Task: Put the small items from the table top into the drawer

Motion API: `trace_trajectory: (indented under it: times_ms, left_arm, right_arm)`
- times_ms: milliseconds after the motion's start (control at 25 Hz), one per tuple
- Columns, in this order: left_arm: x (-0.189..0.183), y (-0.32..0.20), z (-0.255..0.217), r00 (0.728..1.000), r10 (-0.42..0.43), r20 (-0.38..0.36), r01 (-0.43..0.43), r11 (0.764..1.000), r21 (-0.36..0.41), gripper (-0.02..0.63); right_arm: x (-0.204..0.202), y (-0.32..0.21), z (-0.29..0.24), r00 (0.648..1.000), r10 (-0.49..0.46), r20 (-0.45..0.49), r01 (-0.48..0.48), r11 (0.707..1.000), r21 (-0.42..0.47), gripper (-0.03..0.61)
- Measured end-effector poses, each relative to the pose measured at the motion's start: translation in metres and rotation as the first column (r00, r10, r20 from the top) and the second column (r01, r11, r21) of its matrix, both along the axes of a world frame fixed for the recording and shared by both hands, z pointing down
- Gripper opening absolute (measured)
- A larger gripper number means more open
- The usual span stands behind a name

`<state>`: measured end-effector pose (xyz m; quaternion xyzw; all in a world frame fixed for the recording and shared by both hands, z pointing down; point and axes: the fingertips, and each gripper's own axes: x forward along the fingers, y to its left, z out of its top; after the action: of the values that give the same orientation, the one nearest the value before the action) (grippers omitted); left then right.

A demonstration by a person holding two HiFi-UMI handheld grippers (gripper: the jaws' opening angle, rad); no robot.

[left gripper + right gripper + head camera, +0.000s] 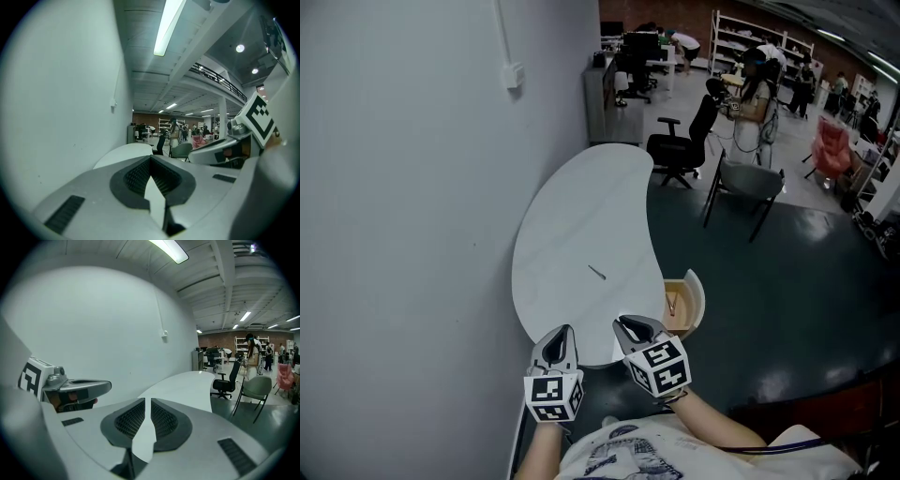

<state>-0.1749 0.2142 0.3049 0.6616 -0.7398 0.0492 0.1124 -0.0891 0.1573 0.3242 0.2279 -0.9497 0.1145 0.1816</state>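
One thin dark stick-like item (pixel 596 272) lay on the white kidney-shaped table (pixel 581 202), seemingly the last piece left. The open tan-lined drawer (pixel 697 292) at the table's right edge already held something small. Both claws hovered empty at the near edge, well short of the item: the left gripper (pixel 561 331) pinched closed, the right gripper (pixel 630 323) barely parted.
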Motion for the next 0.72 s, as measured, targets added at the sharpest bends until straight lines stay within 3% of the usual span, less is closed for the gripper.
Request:
trace_trajectory:
  times_ms: [360,720]
  left_arm:
    - [-0.006,0.015,0.025,0.999,0.025,-0.043,-0.026,0.999,-0.033,0.023]
    - [-0.032,-0.011,0.048,0.997,0.013,-0.078,-0.018,0.997,-0.071,0.023]
  right_arm:
    - [0.004,0.017,0.026,0.998,0.049,-0.042,-0.05,0.998,-0.039,0.054]
    - [-0.024,-0.012,0.049,0.995,0.03,-0.096,-0.036,0.997,-0.067,0.054]
